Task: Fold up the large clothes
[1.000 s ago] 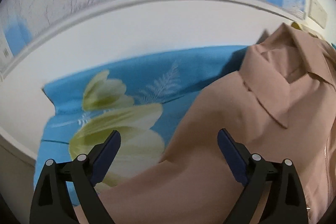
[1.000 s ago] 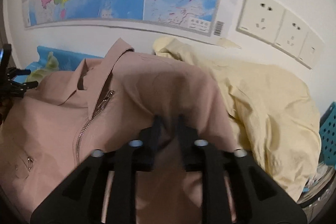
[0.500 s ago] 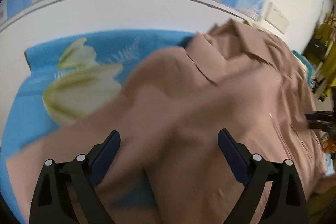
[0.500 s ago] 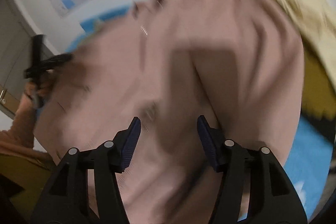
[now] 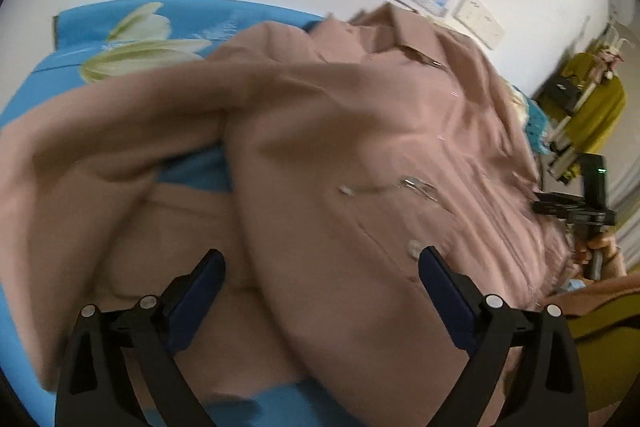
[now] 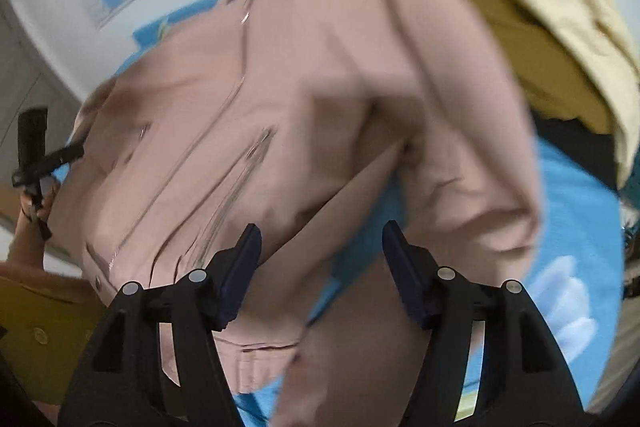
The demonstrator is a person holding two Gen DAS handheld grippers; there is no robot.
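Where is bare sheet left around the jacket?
Bare blue floral sheet shows between the pink jacket and the wall, and right of its sleeve. The cream garment crowds the far right corner.

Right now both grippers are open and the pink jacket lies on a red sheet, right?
Not quite. The sheet is blue with pale flowers, as the left wrist view shows. The pink jacket does lie on it, and the left gripper and right gripper are open.

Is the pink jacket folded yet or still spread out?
Spread out: the jacket lies front-up on the blue sheet, one sleeve extended.
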